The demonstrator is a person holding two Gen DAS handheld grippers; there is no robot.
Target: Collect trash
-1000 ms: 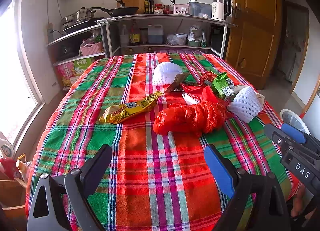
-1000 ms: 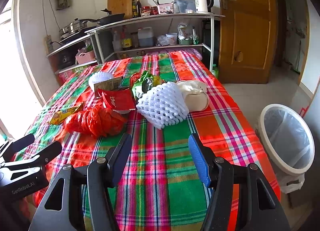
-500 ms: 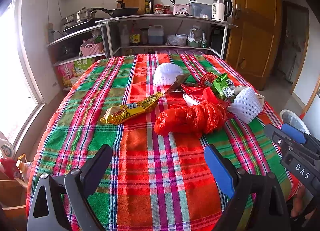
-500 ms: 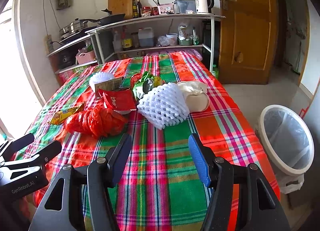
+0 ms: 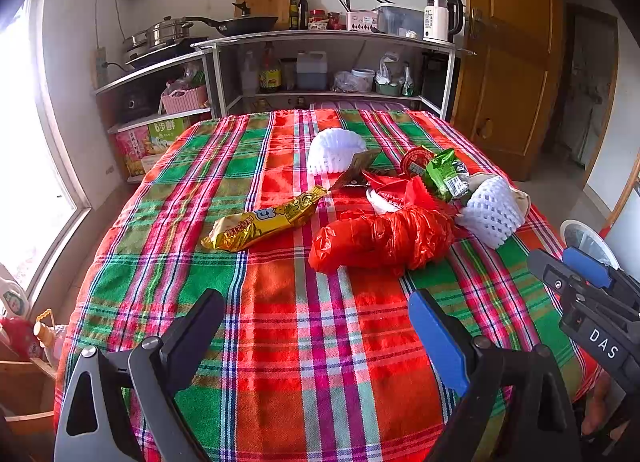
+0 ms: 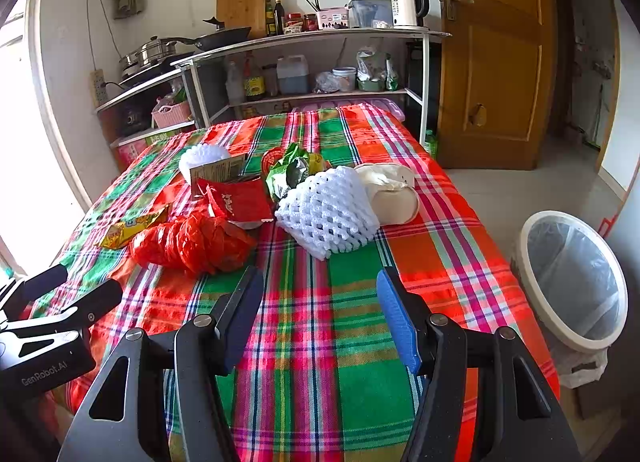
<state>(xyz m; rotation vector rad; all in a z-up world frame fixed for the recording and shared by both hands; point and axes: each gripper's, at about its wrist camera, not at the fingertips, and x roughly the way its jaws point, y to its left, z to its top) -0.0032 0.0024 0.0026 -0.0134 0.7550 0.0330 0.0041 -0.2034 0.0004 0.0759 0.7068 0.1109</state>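
Observation:
Trash lies in a heap on the plaid tablecloth (image 5: 280, 302): a crumpled red plastic bag (image 5: 380, 238) (image 6: 192, 242), a yellow snack wrapper (image 5: 264, 220) (image 6: 132, 224), a white foam fruit net (image 5: 490, 212) (image 6: 328, 214), a second foam net (image 5: 334, 150) (image 6: 202, 156), a green wrapper (image 5: 446, 172) (image 6: 292, 172) and a red packet (image 6: 240, 200). My left gripper (image 5: 316, 326) hovers open over the near cloth, short of the red bag. My right gripper (image 6: 320, 314) is open too, nothing between its fingers, just short of the foam net.
A white bin (image 6: 572, 282) lined with a clear bag stands on the floor right of the table. A beige round object (image 6: 394, 192) lies behind the foam net. Kitchen shelves (image 5: 328, 62) with pots and bottles back the table. A wooden door (image 6: 492, 62) is at the far right.

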